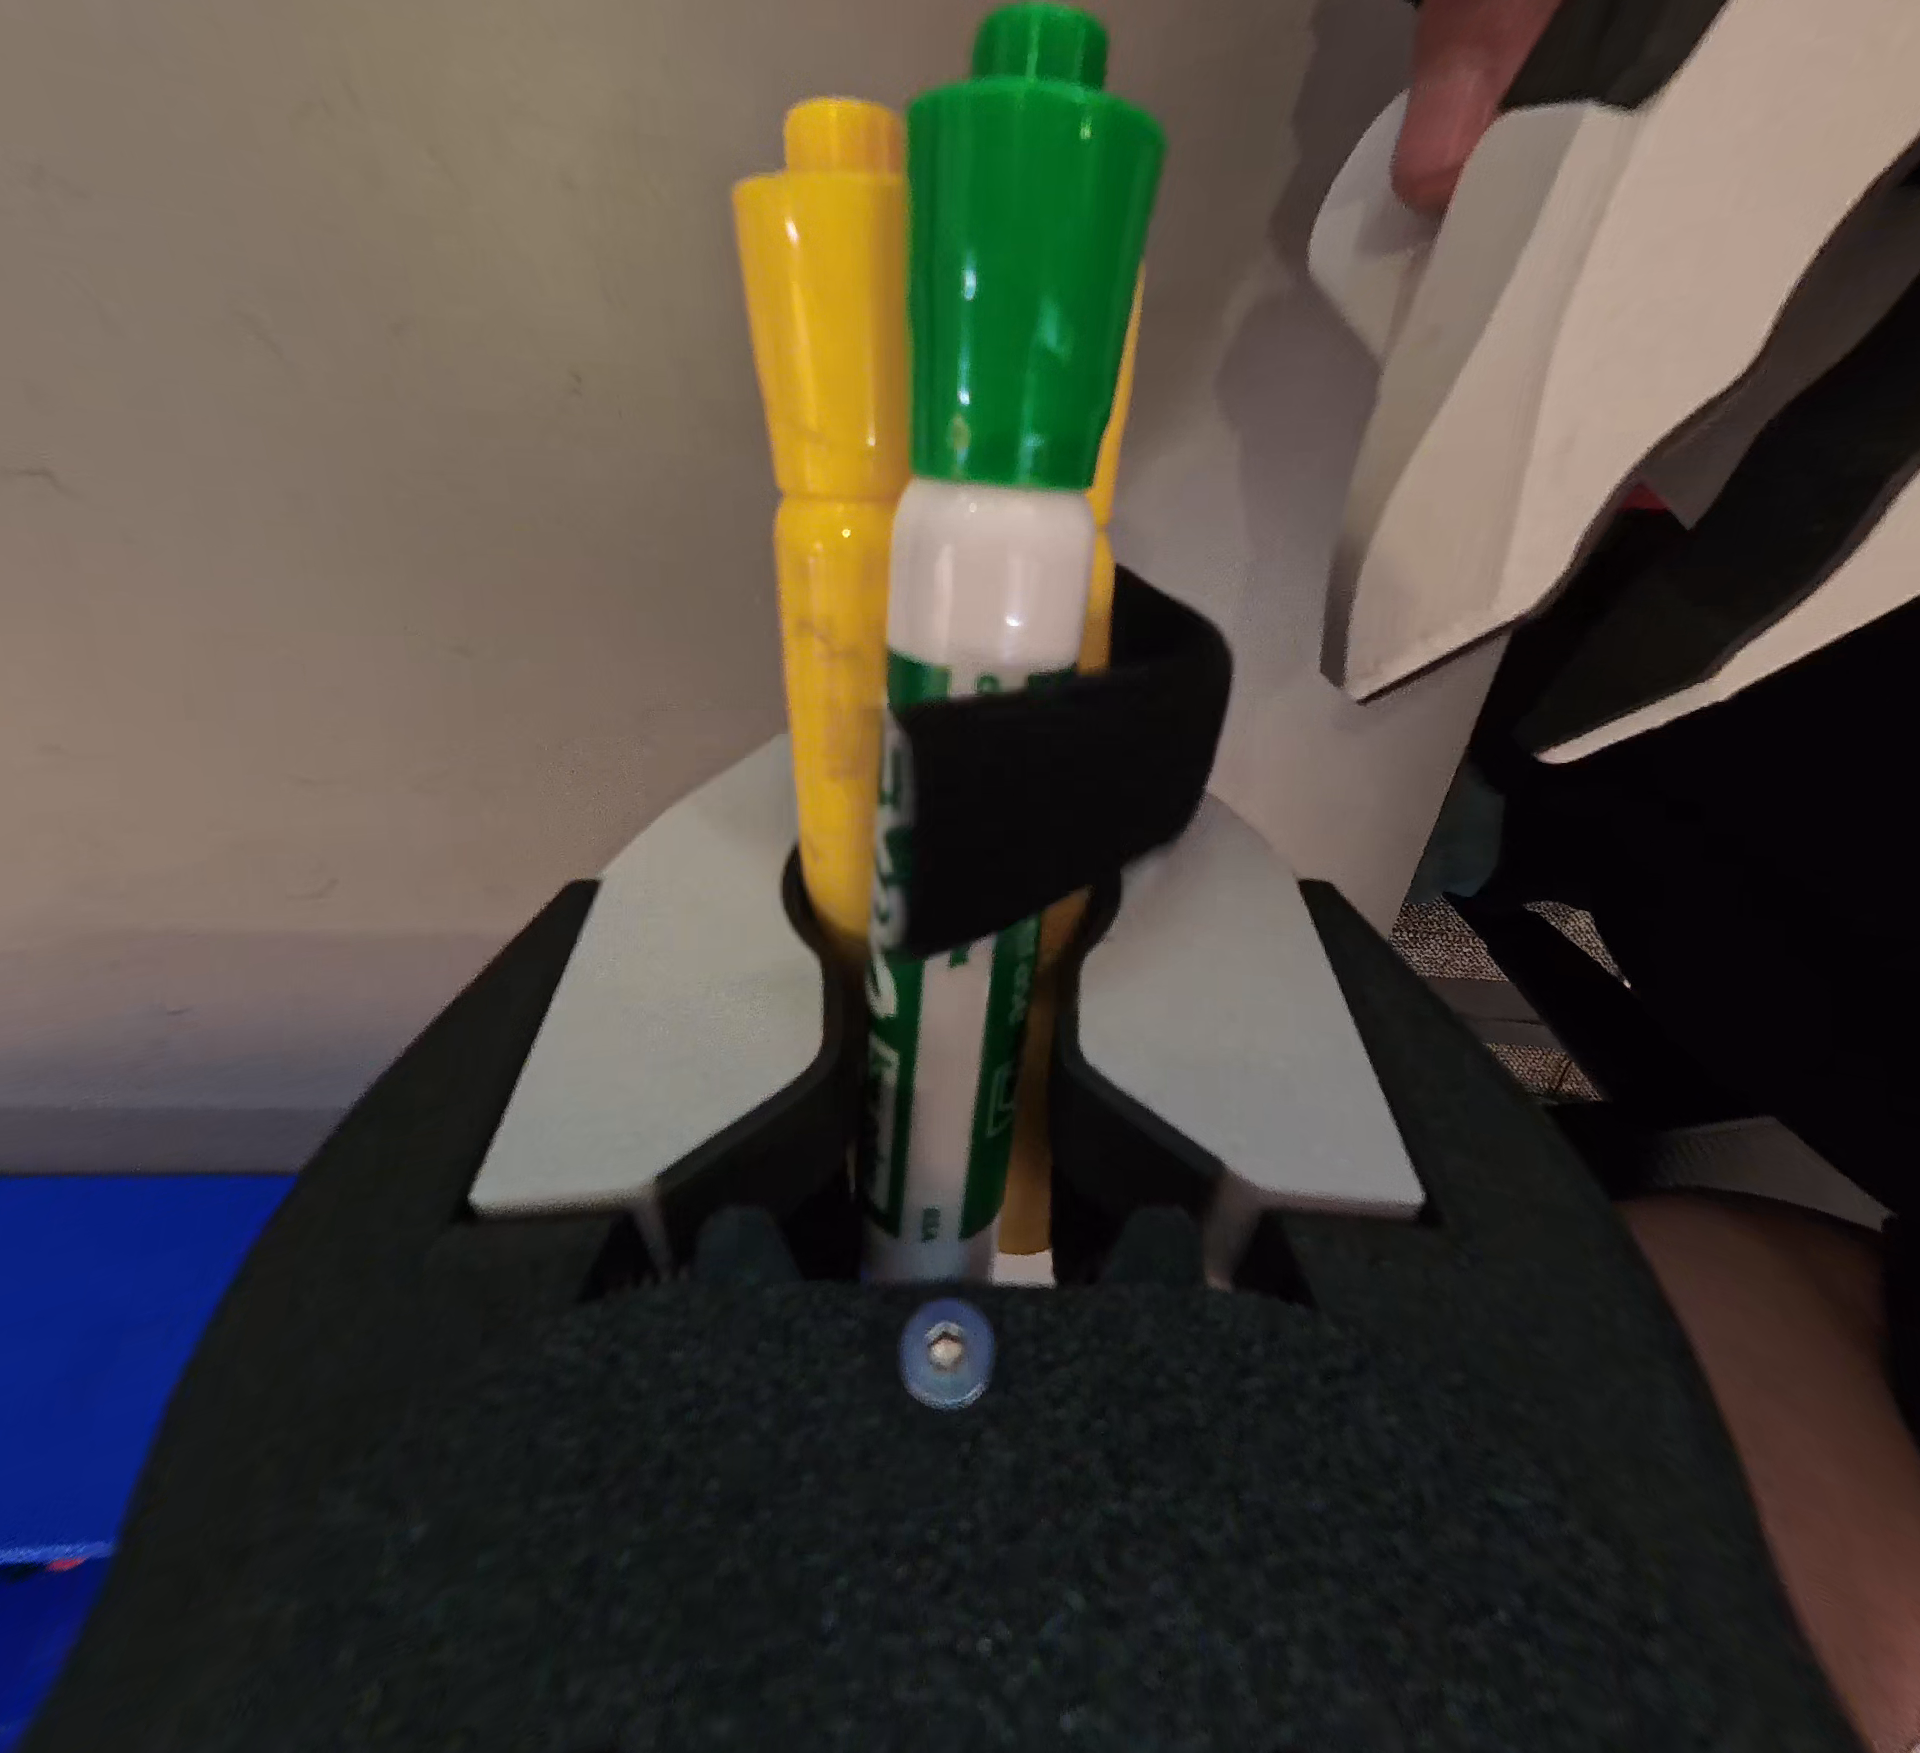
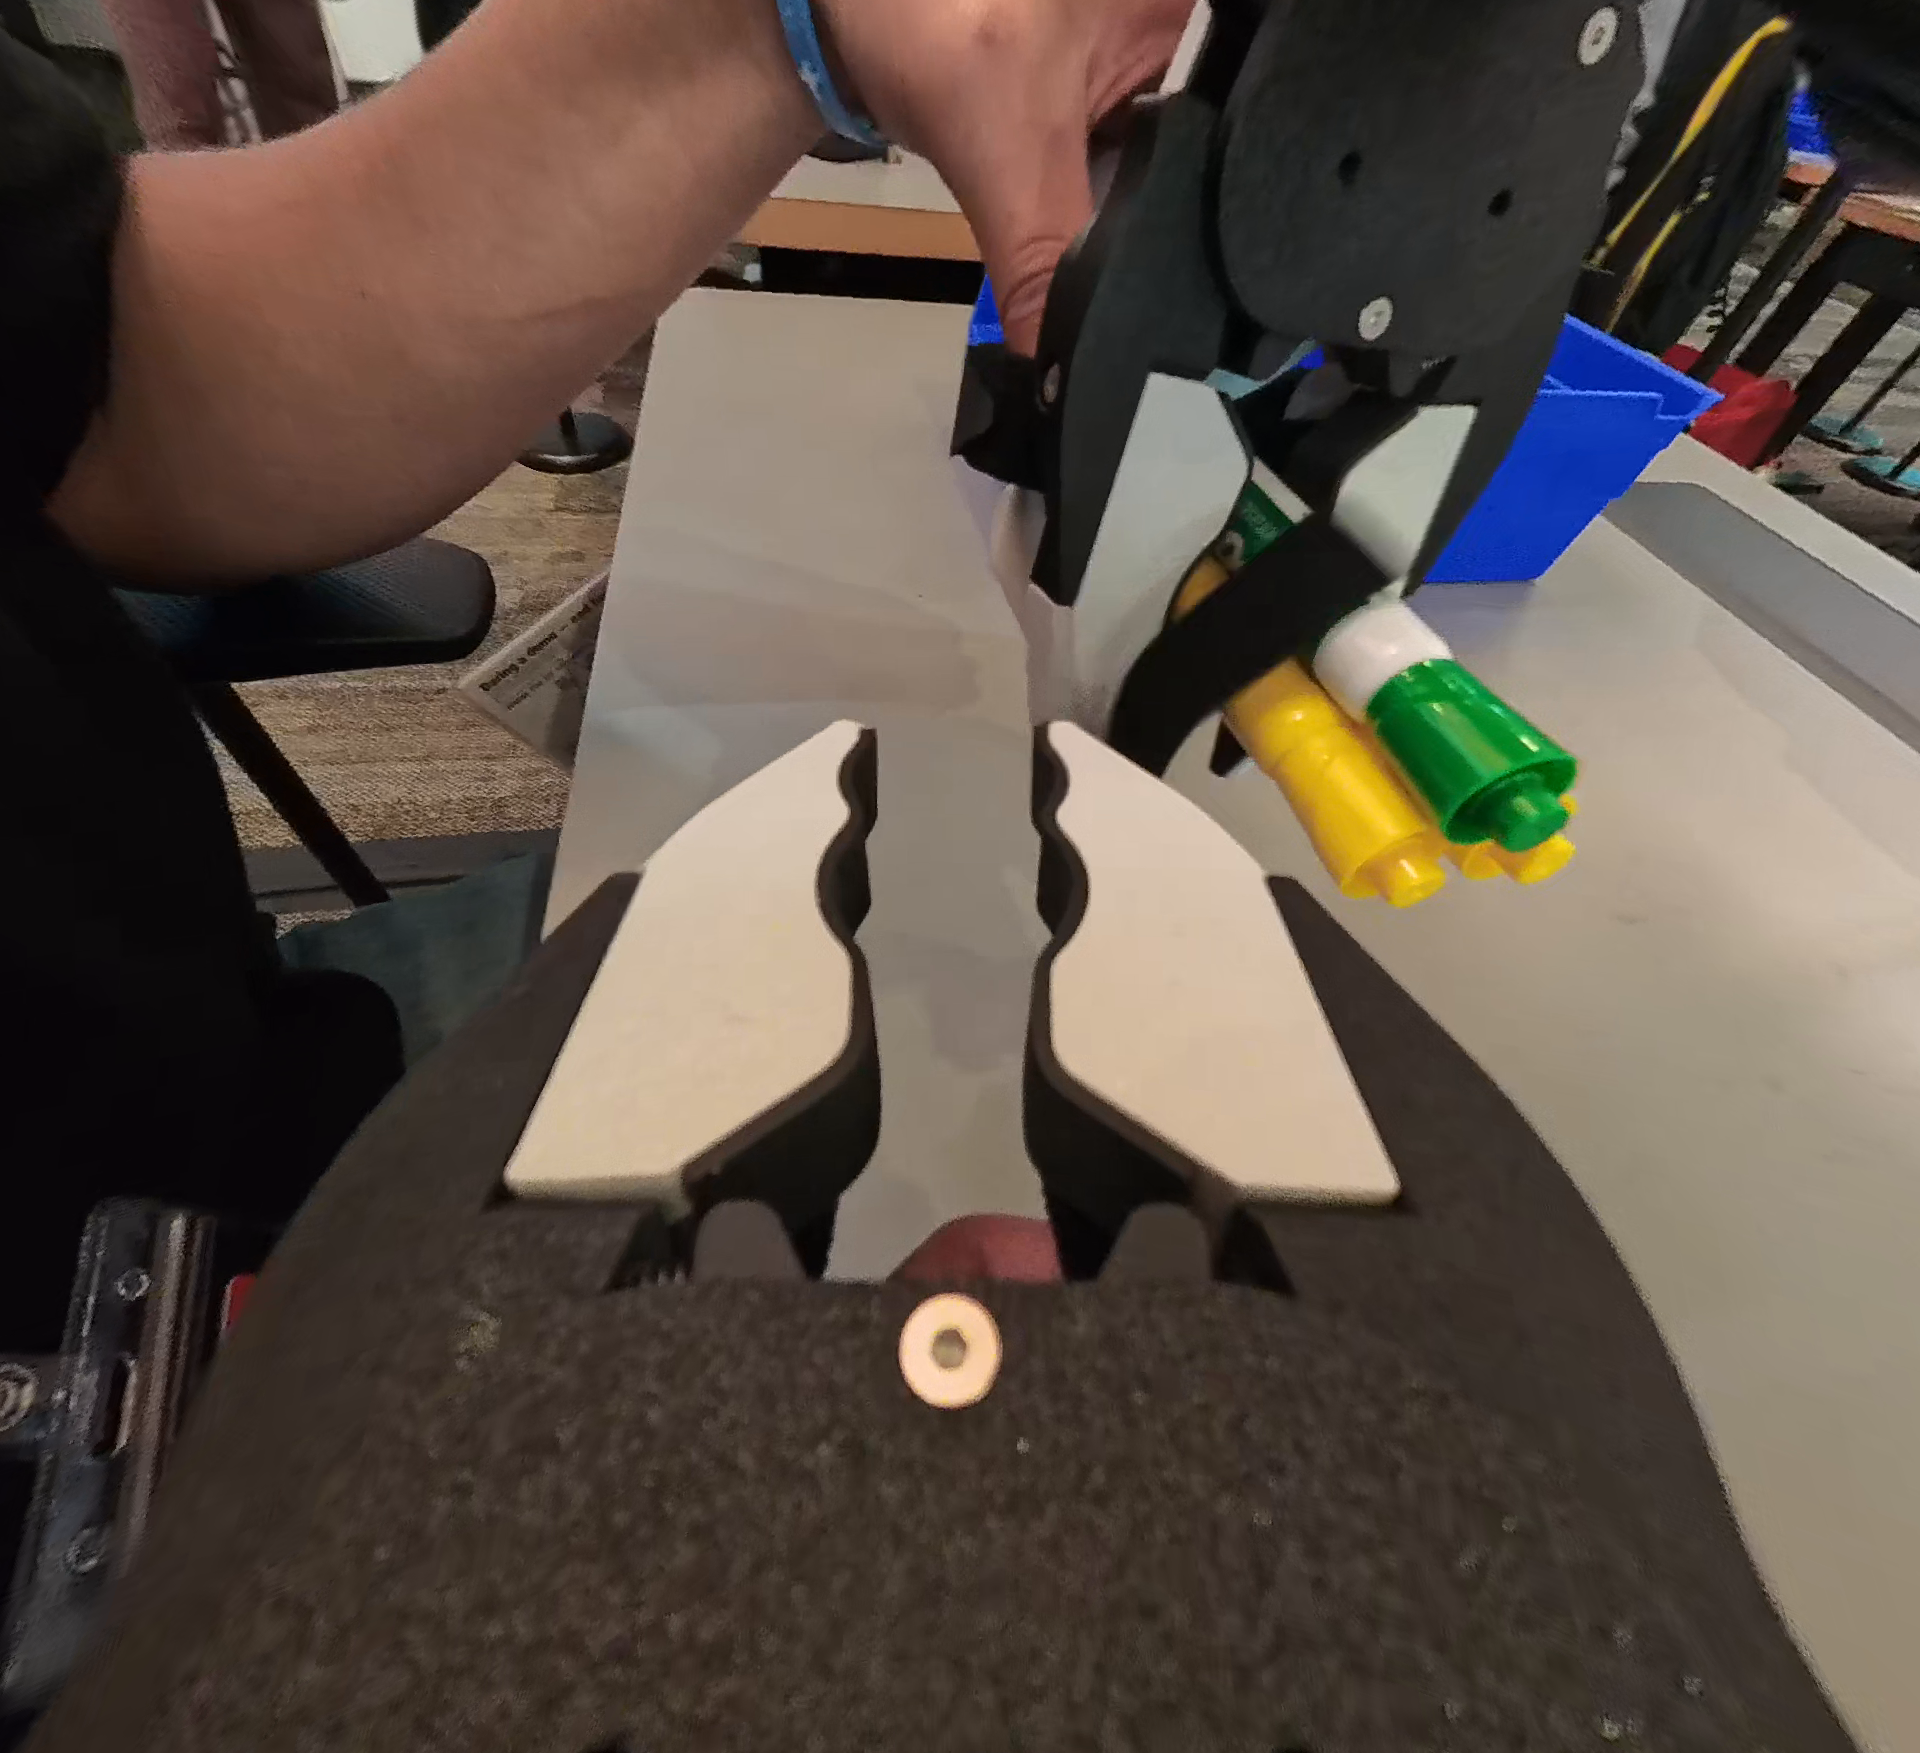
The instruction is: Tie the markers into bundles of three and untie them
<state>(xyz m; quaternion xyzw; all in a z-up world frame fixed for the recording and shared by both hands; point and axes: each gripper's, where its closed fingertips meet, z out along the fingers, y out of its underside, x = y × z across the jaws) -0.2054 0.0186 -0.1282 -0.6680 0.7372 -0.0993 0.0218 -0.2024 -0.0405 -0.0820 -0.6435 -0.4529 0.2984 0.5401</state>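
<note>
My left gripper (image 1: 966,841) is shut on a bundle of three markers: one green-capped white marker (image 1: 1029,301) and two yellow ones (image 1: 821,373), caps pointing away from the camera. A black strap (image 1: 1060,768) loops loosely around the bundle just past the fingertips, one end lying across the green marker. In the right wrist view the left gripper (image 2: 1247,560) holds the bundle (image 2: 1455,747) tilted down over the table, with the strap (image 2: 1226,643) hanging off it. My right gripper (image 2: 951,747) is open and empty, just left of the strap's loose end. Its white fingers (image 1: 1507,456) show at the upper right of the left wrist view.
A grey-white table (image 2: 1714,976) lies below both grippers. A blue bin (image 2: 1558,477) stands at its far side behind the left gripper. The person's bare forearm (image 2: 520,197) with a blue wristband crosses the top left. A black chair (image 2: 343,602) stands left of the table.
</note>
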